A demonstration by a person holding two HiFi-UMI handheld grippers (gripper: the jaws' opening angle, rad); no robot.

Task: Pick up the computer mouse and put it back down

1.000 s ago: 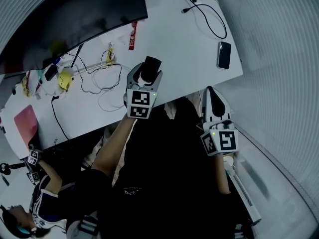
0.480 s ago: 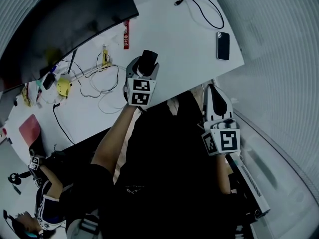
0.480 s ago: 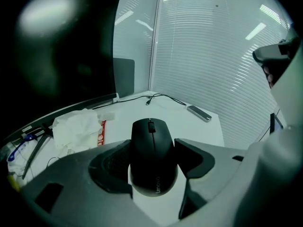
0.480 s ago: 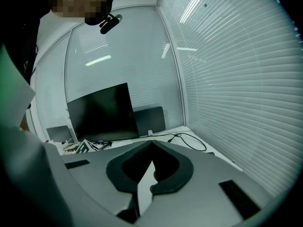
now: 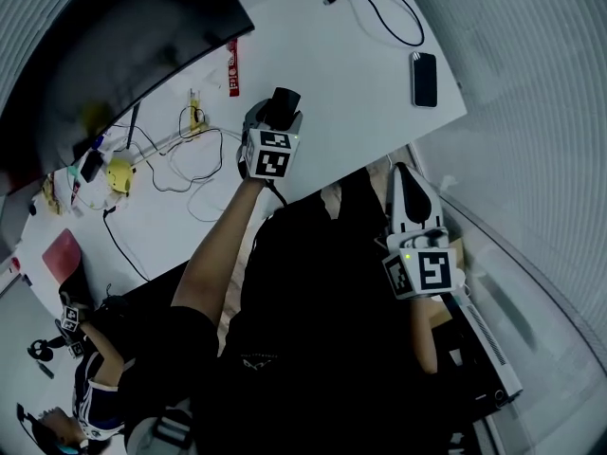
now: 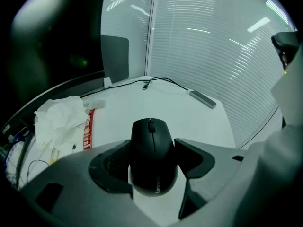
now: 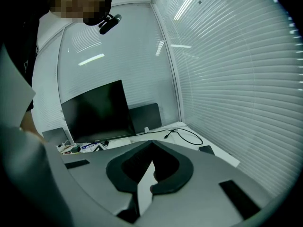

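**Head view:** the left gripper (image 5: 273, 121) is reaching over the near edge of the white desk (image 5: 351, 74), just above the frame's centre. It is clamping the black computer mouse (image 5: 284, 104) between its jaws. The mouse is lying straight ahead of this gripper, with its long axis running along the gripper's reach, up and slightly right in the frame. The right gripper (image 5: 405, 183) is hanging well apart at lower right, off the desk and over the person's lap, so the left one is doing the work. A smartphone (image 5: 425, 80) is lying near the desk's right edge, and a monitor (image 5: 123, 36) is filling the upper left.

**Left gripper view:** this view is showing what the head view cannot. Both dark pads are pressing the mouse's flanks, the logo end is facing the camera and the scroll wheel is pointing away. White desk is showing beneath the near end, so the mouse is probably riding clear of the surface, though I cannot tell for sure. Crumpled tissue (image 6: 57, 117) is sitting at the left.

**Right gripper view:** the jaw tips are meeting with nothing between them. This gripper is closed and empty, and it is looking across at the monitor and a looped cable (image 7: 187, 136).
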